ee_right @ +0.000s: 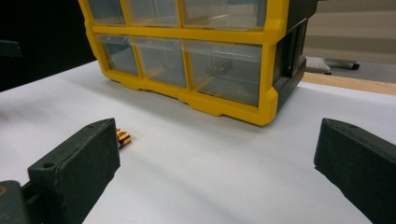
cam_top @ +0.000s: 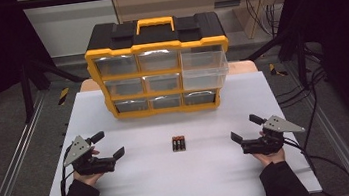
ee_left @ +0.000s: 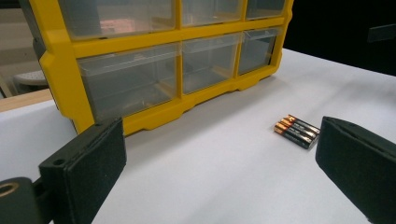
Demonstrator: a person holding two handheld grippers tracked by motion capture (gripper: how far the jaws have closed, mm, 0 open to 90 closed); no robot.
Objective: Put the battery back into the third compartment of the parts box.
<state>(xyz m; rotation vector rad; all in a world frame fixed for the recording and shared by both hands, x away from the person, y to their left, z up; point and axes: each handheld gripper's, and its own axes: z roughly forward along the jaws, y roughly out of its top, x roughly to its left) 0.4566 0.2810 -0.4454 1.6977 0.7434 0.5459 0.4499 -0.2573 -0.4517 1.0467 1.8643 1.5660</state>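
Observation:
Three black-and-copper batteries lie side by side at the middle of the white table. Behind them stands a yellow-and-black organiser with clear drawers; its top right drawer is pulled out. My left gripper rests at the table's left, open, nothing between its jaws. My right gripper rests at the right, open and empty too. In the left gripper view the batteries lie ahead near the right jaw. In the right gripper view the batteries peek out behind the left jaw.
The organiser fills the back of the table in both gripper views, organiser. Cables trail off the table's right side. Metal rails run along both sides of the table.

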